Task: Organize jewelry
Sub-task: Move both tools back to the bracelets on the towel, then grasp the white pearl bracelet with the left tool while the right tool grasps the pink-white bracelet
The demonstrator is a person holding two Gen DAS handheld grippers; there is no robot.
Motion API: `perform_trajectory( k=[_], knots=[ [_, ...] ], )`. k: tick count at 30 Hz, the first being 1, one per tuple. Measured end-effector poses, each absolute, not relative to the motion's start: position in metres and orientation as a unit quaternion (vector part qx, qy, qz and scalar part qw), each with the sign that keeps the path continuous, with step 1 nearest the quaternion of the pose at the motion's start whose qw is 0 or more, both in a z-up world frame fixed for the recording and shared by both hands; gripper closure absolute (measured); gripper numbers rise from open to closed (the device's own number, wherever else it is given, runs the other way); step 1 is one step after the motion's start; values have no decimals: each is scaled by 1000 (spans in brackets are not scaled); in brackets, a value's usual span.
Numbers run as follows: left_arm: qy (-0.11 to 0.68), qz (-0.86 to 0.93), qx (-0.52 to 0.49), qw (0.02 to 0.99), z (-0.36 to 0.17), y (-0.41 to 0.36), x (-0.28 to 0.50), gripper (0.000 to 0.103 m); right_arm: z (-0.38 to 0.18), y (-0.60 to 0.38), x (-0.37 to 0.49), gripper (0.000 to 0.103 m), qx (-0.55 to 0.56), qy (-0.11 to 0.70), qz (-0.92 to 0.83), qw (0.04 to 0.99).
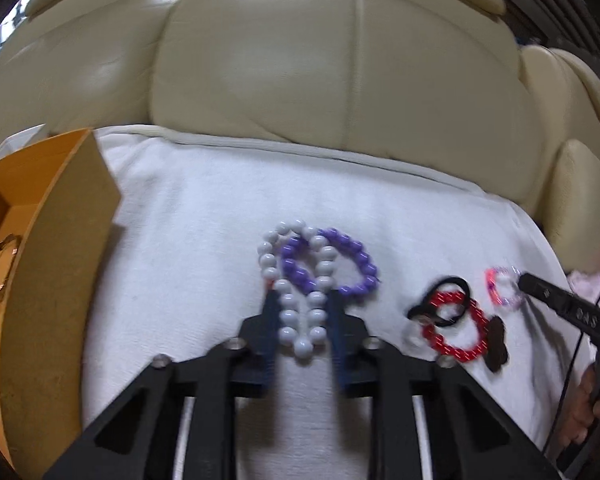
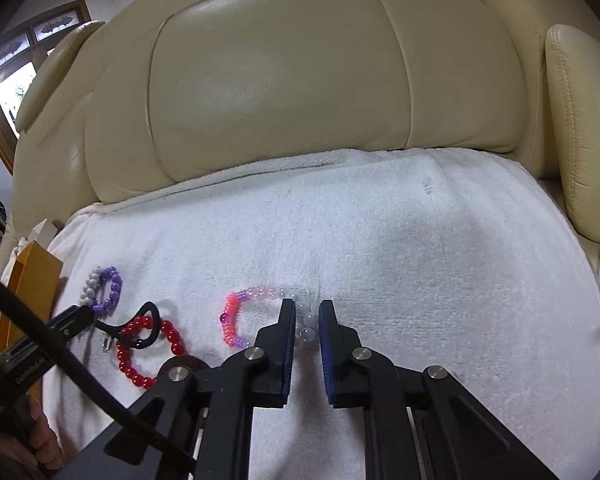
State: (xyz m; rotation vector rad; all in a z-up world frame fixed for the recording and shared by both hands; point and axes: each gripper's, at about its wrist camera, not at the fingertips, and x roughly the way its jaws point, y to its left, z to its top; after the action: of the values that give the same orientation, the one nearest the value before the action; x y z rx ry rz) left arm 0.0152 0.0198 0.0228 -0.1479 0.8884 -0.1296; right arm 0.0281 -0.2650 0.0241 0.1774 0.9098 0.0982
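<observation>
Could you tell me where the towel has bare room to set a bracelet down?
The towel is bare right of the right gripper, out to the sofa arm, and along the sofa back. It is crowded leftward: pink bracelet, red bracelet, purple and white bracelets, then the box.

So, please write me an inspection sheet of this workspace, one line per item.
Surface: white towel over cream leather sofa.
Job's things: white bead bracelet overlapping purple bead bracelet; red bead bracelet with black hair tie; pink-and-clear bracelet; orange box at the left.
Clutter: nothing seen.
Grippers: left gripper open around the white bracelet; right gripper open around clear beads.
Cables: black cable by the left gripper.
Surroundings: window.
</observation>
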Motion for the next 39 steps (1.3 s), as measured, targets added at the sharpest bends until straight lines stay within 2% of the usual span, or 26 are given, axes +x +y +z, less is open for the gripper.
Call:
perform_trajectory(
  k=[1, 9, 10, 26, 27, 28, 29, 30, 31, 36, 39],
  knots=[
    [428, -69, -71, 898, 23, 19, 14, 84, 25, -266, 26, 90, 88, 438, 47, 893],
    [427, -105, -76, 895, 32, 15, -8, 84, 30, -291, 17, 90, 139, 434, 74, 887],
    [426, -111, -77, 894, 35, 15, -11, 103, 32, -295, 16, 90, 145, 434, 78, 886],
    [416, -134, -67, 897, 48, 31, -32, 101, 47, -312, 10, 90, 231, 420, 108, 871],
    [420, -124, -62, 897, 48, 31, -30, 97, 47, -309, 10, 90, 233, 419, 111, 871],
    [424, -115, -59, 896, 47, 31, -28, 80, 48, -307, 10, 90, 232, 418, 112, 871],
    [429, -102, -54, 896, 45, 30, -25, 48, 49, -304, 9, 90, 231, 417, 113, 872],
    [433, -83, -47, 896, 43, 31, -22, 32, 49, -302, 8, 90, 229, 417, 114, 872],
    [432, -67, -44, 898, 41, 32, -19, 21, 49, -300, 7, 90, 227, 417, 115, 872],
    [462, -55, -42, 884, 20, 29, 1, 21, 45, -296, 7, 90, 218, 423, 120, 871],
    [443, -48, 6, 895, 15, 16, 2, 23, 45, -304, 7, 90, 213, 420, 108, 875]
  ],
)
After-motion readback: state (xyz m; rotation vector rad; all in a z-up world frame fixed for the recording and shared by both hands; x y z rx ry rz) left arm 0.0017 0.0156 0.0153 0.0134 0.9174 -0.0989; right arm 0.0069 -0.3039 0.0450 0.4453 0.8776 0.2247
